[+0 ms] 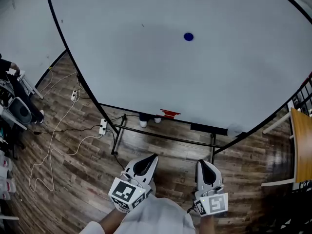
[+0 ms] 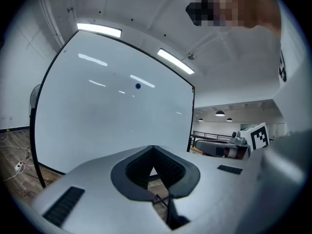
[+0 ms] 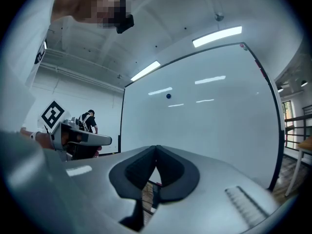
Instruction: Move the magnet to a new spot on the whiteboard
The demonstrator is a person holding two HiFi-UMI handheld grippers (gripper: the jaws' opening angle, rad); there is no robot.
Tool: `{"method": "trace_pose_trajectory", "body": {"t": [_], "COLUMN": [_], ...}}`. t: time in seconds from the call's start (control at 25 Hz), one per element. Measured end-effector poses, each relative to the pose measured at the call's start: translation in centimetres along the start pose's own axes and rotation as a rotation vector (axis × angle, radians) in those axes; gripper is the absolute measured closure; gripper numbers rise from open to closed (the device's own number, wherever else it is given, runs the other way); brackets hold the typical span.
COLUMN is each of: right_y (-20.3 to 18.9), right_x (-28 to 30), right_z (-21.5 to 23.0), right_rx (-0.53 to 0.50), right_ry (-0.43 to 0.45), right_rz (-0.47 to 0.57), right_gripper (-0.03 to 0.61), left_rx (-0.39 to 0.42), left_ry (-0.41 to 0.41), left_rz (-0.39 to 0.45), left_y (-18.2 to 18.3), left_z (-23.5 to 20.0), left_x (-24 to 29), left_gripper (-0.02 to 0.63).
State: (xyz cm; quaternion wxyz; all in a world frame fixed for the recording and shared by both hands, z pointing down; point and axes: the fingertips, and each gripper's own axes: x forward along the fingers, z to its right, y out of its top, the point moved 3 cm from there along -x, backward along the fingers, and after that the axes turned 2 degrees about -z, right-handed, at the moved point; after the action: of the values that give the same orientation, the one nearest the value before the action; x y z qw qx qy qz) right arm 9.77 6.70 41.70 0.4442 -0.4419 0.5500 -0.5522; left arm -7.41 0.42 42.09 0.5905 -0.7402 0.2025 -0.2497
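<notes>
Head view shows the blue magnet [image 1: 188,36] stuck high on the whiteboard [image 1: 146,57], well apart from the left tool [image 1: 148,161] and right tool [image 1: 204,165], both with jaws together on nothing. Best to open one tool early and pinch the magnet's rim squarely; bare board spreads widest leftward, with the black frame [image 1: 90,90] far off.
</notes>
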Motion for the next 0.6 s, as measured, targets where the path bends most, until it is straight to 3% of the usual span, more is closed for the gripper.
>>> {"method": "trace_pose_trajectory", "body": {"t": [0.32, 0.6], "right_y": [2.6, 3.5], "right_x": [10.3, 13.2], "right_z": [0.1, 1.1], "right_rx": [-0.028, -0.016], "right_ry": [-0.045, -0.043], "right_rz": [0.053, 0.064], "right_gripper": [0.569, 0.569], "left_rx": [0.000, 0.030], "left_ry": [-0.042, -0.060], "left_rz": [-0.003, 0.004], "left_y": [2.7, 4.7], "left_z": [-7.9, -9.7], "left_x": [4.3, 6.9], "left_gripper": [0.612, 0.612]}}
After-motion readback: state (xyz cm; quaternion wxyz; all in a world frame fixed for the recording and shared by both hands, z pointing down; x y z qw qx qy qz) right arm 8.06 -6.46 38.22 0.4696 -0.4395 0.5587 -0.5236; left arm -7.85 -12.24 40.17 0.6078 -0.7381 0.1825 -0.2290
